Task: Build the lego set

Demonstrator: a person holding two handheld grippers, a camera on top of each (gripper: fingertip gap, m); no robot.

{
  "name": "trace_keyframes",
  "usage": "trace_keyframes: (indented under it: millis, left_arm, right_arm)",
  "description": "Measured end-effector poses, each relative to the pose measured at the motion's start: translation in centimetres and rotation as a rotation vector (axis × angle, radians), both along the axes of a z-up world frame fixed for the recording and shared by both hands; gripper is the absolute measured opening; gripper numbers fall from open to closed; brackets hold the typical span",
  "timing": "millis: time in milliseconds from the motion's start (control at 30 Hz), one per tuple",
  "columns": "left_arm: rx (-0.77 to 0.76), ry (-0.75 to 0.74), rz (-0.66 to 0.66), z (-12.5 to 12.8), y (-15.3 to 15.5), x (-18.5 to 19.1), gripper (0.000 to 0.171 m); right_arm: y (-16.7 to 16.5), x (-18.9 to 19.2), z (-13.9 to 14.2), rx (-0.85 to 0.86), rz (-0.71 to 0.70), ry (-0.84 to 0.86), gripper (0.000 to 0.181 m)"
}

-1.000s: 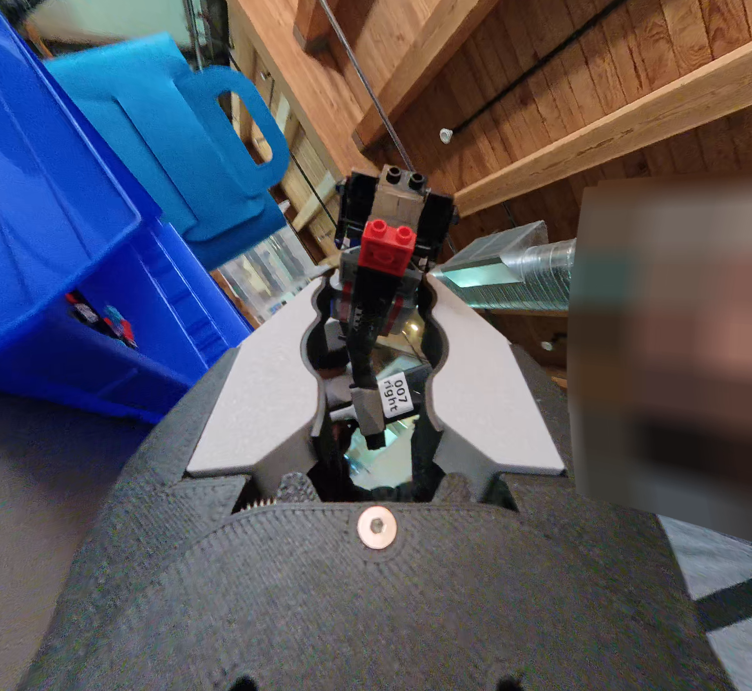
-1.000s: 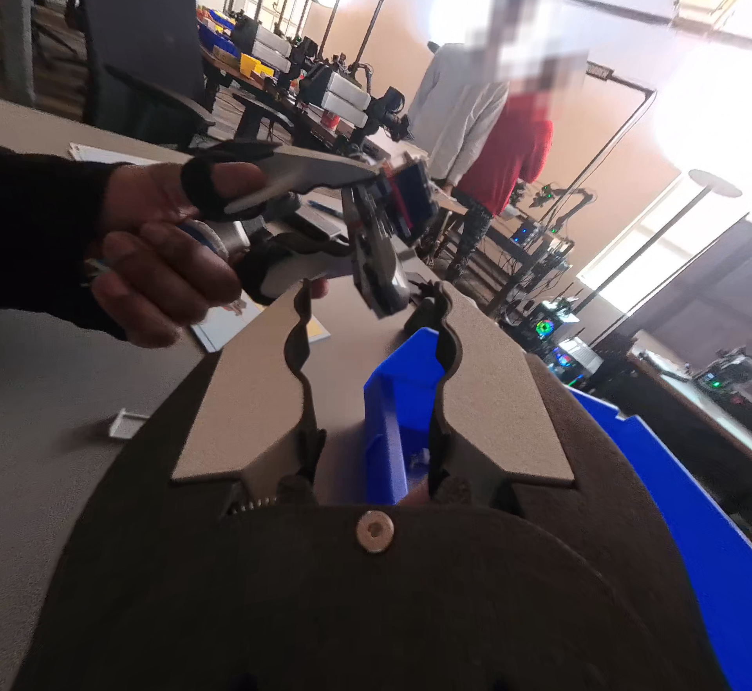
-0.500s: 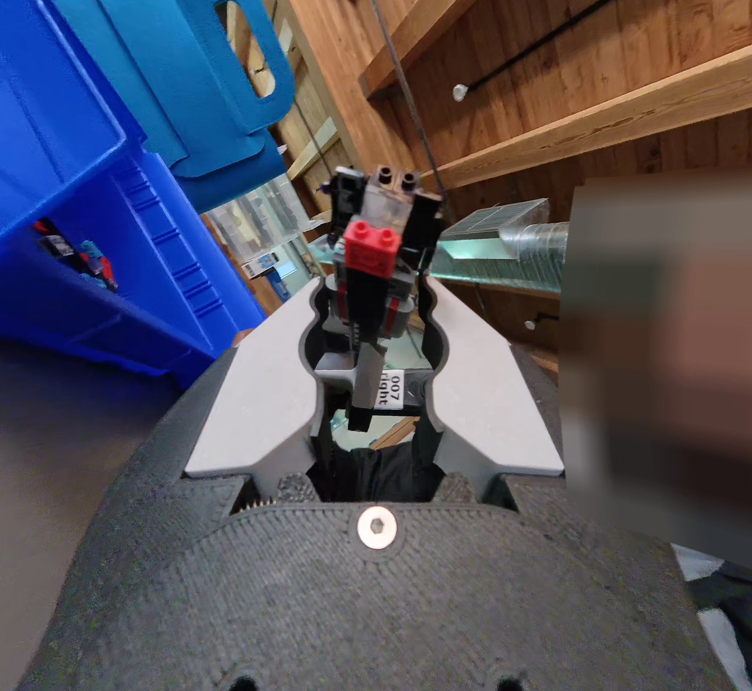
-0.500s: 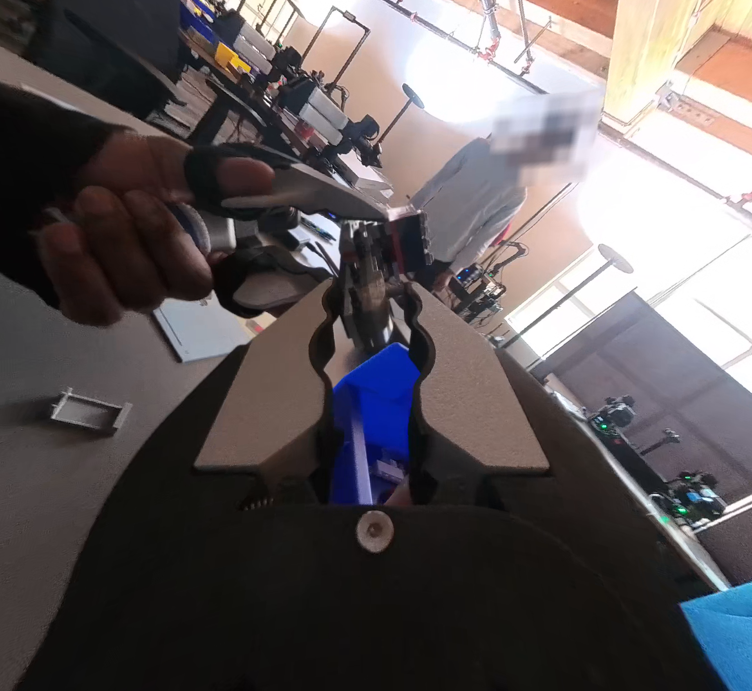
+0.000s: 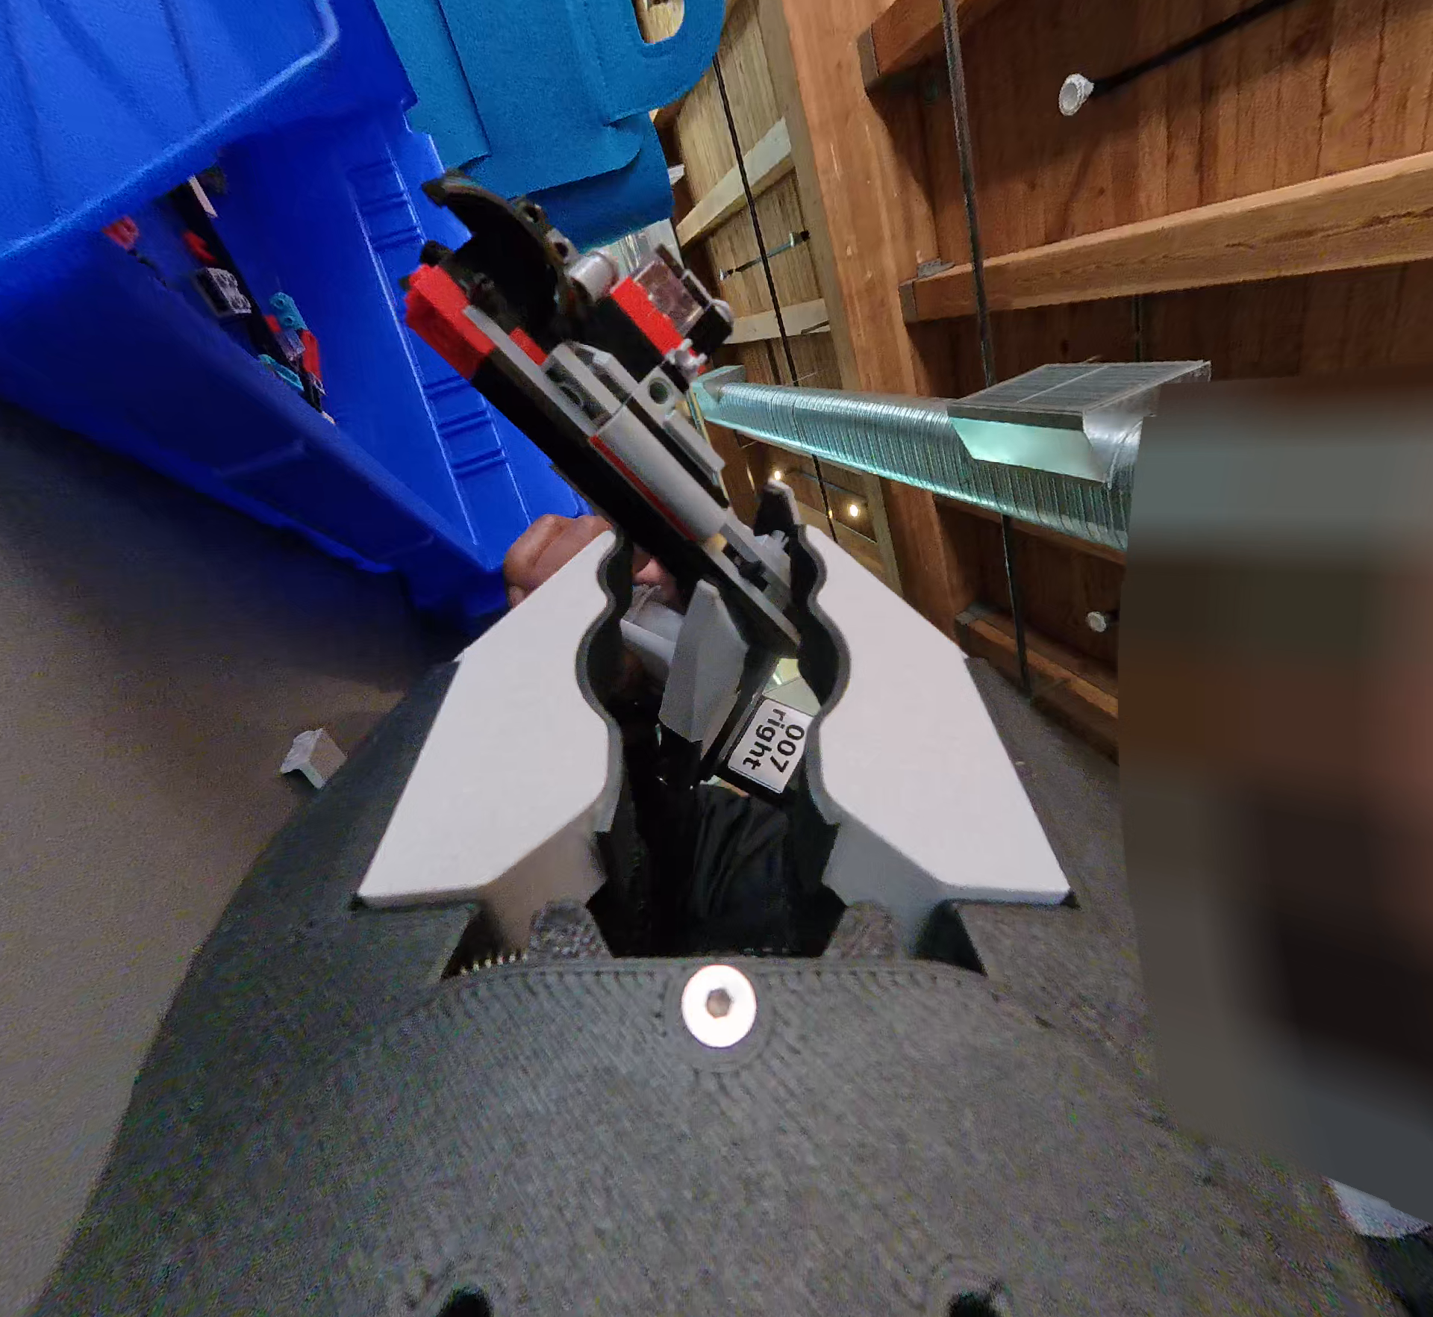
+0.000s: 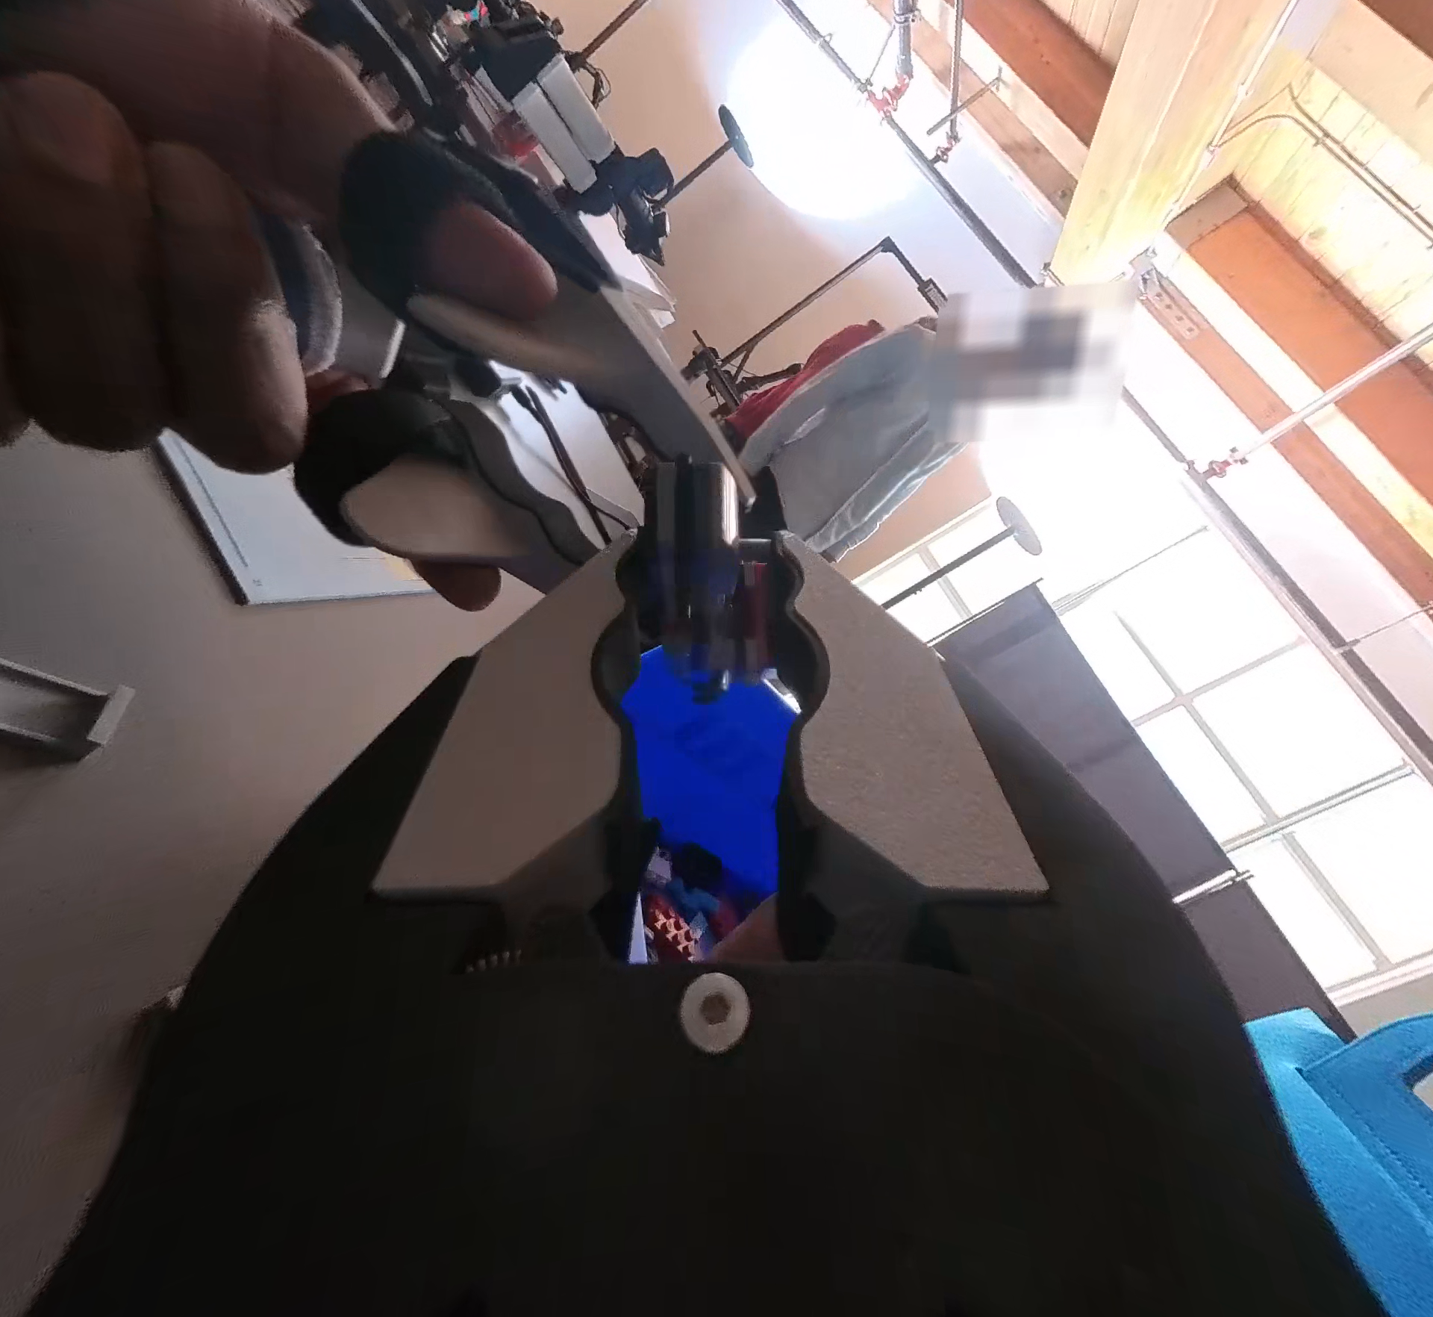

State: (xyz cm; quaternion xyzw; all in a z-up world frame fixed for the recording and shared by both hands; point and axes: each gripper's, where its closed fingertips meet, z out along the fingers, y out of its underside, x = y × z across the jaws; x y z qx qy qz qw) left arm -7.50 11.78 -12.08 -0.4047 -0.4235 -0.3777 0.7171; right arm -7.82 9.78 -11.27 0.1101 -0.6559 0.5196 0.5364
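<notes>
While the left gripper [image 5: 709, 552] was looking at the lego model [image 5: 589, 395] nose-on a moment ago, red 2-stud brick square to the lens, the model has now swung round in the left wrist view and shows its long flank, slanting up and to the left with its lower end down between the fingers. Meanwhile the right gripper [image 6: 706, 551] has come in from well off and closed its fingers to a narrow gap with the blurred model sitting right between the tips, so I'd call that a grip on the model. As for the left fingers, they're only partly open with the model's tail against 1 of them, but whether they're clamping or just cradling, I can't tell. My read: this is a hand-over or re-grip in mid-air, turning the build to reach a new face for the next brick. The model is off the table [image 5: 155, 659], held up in front of the blue bin [image 5: 233, 116]. Counting up: 1 model, 2 grippers, 1 hand [image 6: 155, 232] visible on the left tool, 1 blue bin with a small scatter of loose pieces [image 5: 291, 341] too jumbled to number, 1 light-blue bag [image 5: 543, 39] with 1 handle loop, 1 stray grey piece [image 5: 312, 758] on the table, and 1 white sheet [image 6: 271, 551] lying flat.
</notes>
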Motion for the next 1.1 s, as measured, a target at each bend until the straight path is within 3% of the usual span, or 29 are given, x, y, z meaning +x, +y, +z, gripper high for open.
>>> trace_keyframes:
  millis: [733, 1100]
  left_arm:
    - [0.013, -0.128, 0.018, -1.7, -0.3, -1.0, 0.036]
    - [0.024, -0.095, 0.101, -1.8, -1.2, -1.9, 0.028]
  right_arm:
    - [-0.8, 1.0, -1.5, 0.142, 0.025, 0.158, 0.032]
    - [-0.5, 0.3, -1.3, 0.077, 0.004, 0.070, 0.034]
